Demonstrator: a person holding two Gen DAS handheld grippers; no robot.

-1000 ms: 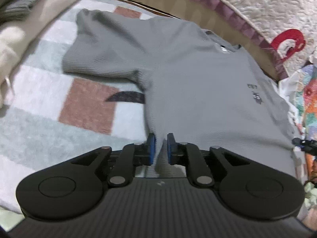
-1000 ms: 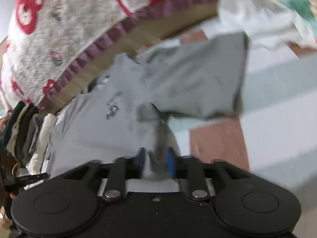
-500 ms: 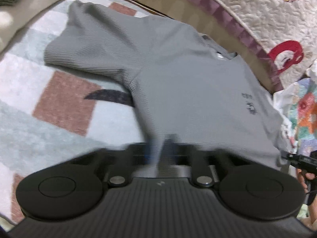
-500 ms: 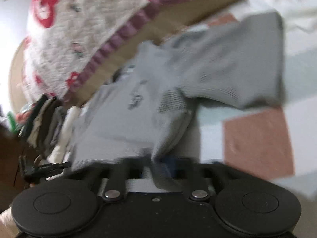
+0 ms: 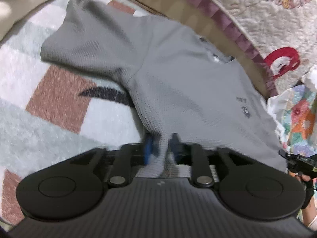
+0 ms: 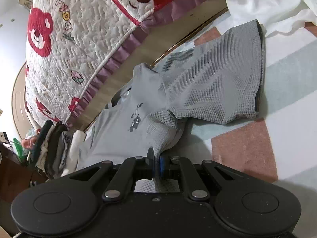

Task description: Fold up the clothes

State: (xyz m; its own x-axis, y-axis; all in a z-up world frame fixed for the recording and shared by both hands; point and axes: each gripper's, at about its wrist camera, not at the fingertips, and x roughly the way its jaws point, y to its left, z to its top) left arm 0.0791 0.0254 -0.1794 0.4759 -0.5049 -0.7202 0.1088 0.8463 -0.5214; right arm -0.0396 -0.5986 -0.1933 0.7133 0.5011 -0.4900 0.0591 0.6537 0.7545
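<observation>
The right gripper [image 6: 155, 161] is pinching the gray shirt [image 6: 216, 87] stretching away ahead, while the left gripper [image 5: 160, 146] is opening, maybe letting go.

Each wrist camera looks down along its own fingers from close at the hem; both views share the grey shirt [image 5: 178, 79] [image 6: 214, 83] and quilt [image 5: 267, 19] [image 6: 79, 39].

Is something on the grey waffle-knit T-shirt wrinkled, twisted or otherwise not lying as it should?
Yes. The grey waffle-knit T-shirt lies mostly flat on the checked pink, white and green blanket, but near the right gripper, shut on its hem, the fabric bunches into a raised ridge.
</observation>
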